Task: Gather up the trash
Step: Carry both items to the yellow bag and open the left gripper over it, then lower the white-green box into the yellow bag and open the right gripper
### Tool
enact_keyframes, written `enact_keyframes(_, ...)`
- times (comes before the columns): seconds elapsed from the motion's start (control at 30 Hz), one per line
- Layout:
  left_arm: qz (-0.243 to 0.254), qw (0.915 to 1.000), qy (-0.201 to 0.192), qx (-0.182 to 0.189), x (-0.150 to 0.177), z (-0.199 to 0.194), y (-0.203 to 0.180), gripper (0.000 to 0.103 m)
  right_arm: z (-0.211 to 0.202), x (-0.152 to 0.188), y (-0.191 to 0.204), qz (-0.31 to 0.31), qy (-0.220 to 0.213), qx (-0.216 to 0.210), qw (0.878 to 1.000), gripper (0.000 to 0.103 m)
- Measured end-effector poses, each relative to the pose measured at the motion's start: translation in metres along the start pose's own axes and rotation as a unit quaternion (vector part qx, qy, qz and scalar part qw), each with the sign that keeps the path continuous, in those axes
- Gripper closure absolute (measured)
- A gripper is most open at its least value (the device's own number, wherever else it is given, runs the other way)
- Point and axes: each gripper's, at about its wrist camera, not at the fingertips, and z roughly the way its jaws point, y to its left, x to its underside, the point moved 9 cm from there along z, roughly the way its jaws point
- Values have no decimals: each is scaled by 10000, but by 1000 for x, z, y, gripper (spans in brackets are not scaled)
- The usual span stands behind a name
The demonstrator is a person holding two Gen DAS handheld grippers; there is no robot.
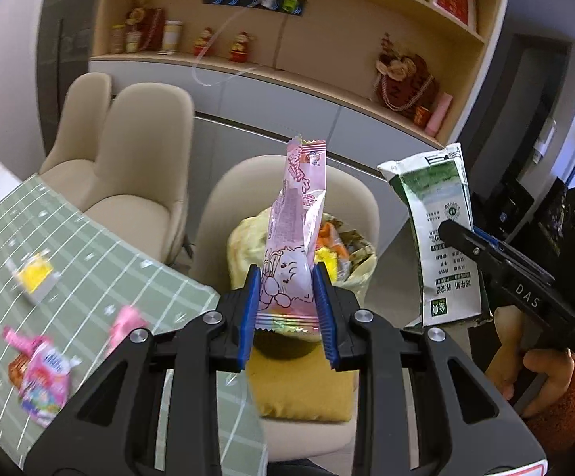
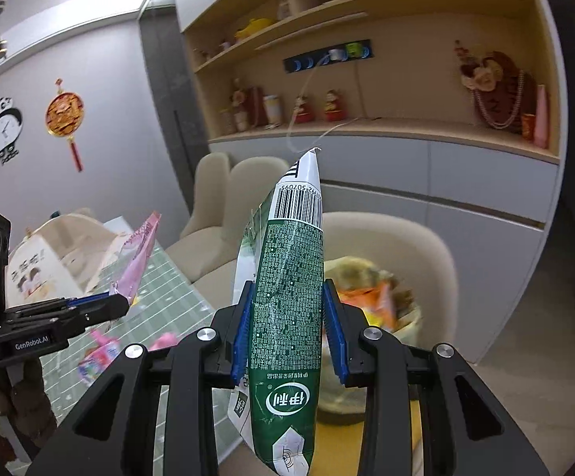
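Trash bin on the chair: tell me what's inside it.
The trash bin, bag-lined, holds crumpled orange and yellow wrappers. The pink wrapper held by the left gripper covers part; deeper contents are hidden.

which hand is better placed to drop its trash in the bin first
Left, probably. Its pink wrapper lines up over the bin dead ahead; from the right gripper, the bin sits off beside the milk carton.

We've got both grippers angled down a bit and side by side. Left gripper is clamped on a pink wrapper; right gripper pinches a green milk pouch. A hand in an orange sleeve grips the right handle.
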Motion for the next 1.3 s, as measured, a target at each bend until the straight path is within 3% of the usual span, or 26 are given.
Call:
enact_keyframes(0.37, 252, 9991, 249, 233, -29, 84, -36, 77, 32, -14, -84, 278, -41, 301, 9992, 71)
enact_keyframes(0.67, -171, 9934, 837, 765, -24, 172, -29, 77, 68, -7, -114, 361, 154, 452, 9982, 71)
enact_keyframes(0.83, -289, 9900, 1251, 579, -15, 218, -16, 77, 88, -7, -124, 440, 280, 428, 9977, 71)
enact_keyframes(1.03, -300, 9861, 1542, 534, -2, 241, -11, 77, 104, -6, -122, 352, 373, 394, 9979, 71)
enact_keyframes(1.17, -454, 9835, 1631, 630, 5, 241, -8, 54, 110, -6, -119, 324, 415, 358, 9980, 71)
enact_keyframes(1.3, -569, 9867, 1393, 608, -1, 224, -3, 52, 112, -5, -117, 342, 432, 329, 9979, 71)
